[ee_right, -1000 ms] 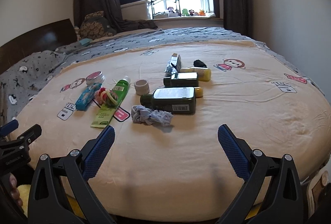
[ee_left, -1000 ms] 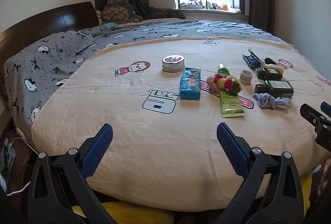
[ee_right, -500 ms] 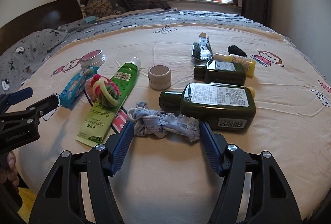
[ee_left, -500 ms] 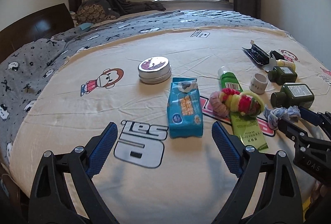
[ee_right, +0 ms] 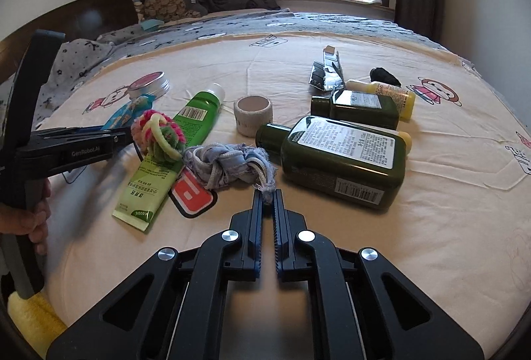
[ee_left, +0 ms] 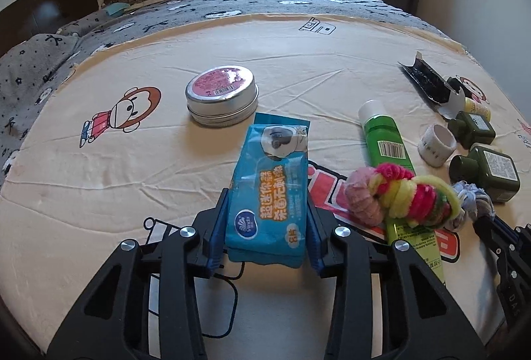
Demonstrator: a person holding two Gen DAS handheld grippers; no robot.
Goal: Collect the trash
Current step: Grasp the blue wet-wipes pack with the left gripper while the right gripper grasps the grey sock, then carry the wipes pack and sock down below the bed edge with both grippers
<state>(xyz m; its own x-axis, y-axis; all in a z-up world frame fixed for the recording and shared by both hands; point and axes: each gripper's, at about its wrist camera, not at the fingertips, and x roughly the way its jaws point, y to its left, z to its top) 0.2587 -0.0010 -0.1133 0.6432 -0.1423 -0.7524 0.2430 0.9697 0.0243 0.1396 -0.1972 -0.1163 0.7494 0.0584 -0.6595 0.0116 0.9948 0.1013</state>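
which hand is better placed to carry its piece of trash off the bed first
Left, probably. The left gripper has its fingers squarely on both sides of the blue wipes pack. The right gripper only pinches a frayed tip of the grey rag, a weaker hold.

The tin [ee_left: 221,100] lies behind the tissue pack [ee_left: 269,190], tube [ee_left: 395,167] to its right.

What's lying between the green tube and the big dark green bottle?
In the right wrist view, a white tape roll and a frayed blue-grey rag lie between green tube and bottle.
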